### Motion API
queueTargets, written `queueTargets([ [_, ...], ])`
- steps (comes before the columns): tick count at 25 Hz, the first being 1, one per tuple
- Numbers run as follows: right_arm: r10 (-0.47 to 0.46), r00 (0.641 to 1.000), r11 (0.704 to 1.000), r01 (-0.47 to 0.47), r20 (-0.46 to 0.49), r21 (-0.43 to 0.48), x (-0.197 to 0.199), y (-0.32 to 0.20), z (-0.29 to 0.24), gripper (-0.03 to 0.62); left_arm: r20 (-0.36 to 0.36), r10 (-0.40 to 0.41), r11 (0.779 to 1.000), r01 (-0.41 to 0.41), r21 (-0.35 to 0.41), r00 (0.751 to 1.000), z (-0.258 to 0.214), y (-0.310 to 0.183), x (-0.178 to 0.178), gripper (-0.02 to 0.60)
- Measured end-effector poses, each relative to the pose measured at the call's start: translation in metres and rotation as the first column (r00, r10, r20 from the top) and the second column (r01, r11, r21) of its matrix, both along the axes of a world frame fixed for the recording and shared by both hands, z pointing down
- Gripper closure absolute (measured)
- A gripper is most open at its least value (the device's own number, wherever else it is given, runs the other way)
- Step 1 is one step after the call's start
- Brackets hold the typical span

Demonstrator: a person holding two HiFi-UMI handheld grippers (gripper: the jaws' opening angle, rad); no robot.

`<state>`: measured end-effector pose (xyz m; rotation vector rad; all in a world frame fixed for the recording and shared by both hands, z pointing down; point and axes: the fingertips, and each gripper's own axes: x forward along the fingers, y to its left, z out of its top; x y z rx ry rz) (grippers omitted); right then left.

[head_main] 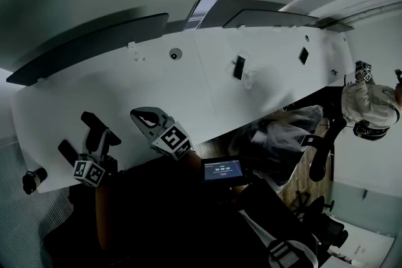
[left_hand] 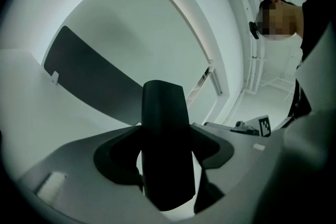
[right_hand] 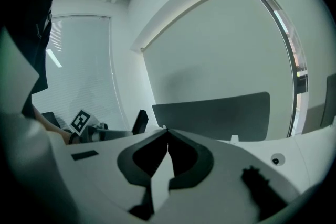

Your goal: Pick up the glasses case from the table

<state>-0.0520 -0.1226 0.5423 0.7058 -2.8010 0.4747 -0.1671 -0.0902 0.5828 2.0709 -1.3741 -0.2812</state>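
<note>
The glasses case (left_hand: 164, 149) is a dark, rounded oblong that stands upright between the jaws of my left gripper (left_hand: 167, 165), which is shut on it. In the head view that gripper (head_main: 94, 142) hangs at the lower left over the near edge of the white table (head_main: 207, 97), and the case (head_main: 95, 125) sticks up out of it. To its right, my right gripper (head_main: 139, 116) points across the table. Its jaws (right_hand: 167, 134) are shut tip to tip with nothing between them.
A small round fitting (head_main: 174, 54) and two dark phones on stands (head_main: 239, 67) (head_main: 303, 55) are on the table. A dark object (head_main: 31, 180) sits at the left edge. Below the edge are a lit screen (head_main: 223, 169) and a chair (head_main: 279, 135). A person (head_main: 370, 107) stands at the right.
</note>
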Motion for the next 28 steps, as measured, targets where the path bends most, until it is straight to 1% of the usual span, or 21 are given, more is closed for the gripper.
queueTargets([
  [3,-0.012,1.000,1.000,0.012,0.000,0.002,-0.003,0.003,-0.001,0.586,-0.038,0.000,1.000,0.000,-0.017,0.999,0.003,0.010,0.004,0.290],
  [6,-0.017,1.000,1.000,0.017,0.003,-0.007,-0.005,0.006,0.000,0.586,-0.040,0.014,0.999,-0.015,-0.028,0.999,0.007,0.016,0.010,0.290],
  [9,-0.023,1.000,0.999,0.023,-0.013,-0.026,-0.008,0.010,0.007,0.586,-0.054,0.045,0.999,-0.046,-0.010,0.998,0.009,0.020,0.016,0.291],
  [12,-0.037,0.999,0.999,0.037,-0.014,-0.028,-0.014,0.012,0.008,0.586,-0.087,0.043,0.999,-0.044,-0.015,0.995,0.008,0.023,0.020,0.291],
  [15,-0.056,0.998,0.998,0.055,-0.028,-0.027,-0.019,0.014,0.009,0.586,-0.102,0.054,0.999,-0.054,-0.004,0.993,0.003,0.025,0.023,0.290],
  [21,-0.077,0.996,0.997,0.076,-0.041,-0.013,-0.026,0.017,0.011,0.586,-0.114,0.056,0.998,-0.054,0.023,0.992,-0.002,0.027,0.013,0.290],
  [28,-0.080,0.996,0.997,0.080,-0.034,0.002,-0.029,0.017,0.010,0.586,-0.134,0.024,1.000,-0.021,0.018,0.991,-0.001,0.025,-0.004,0.291],
])
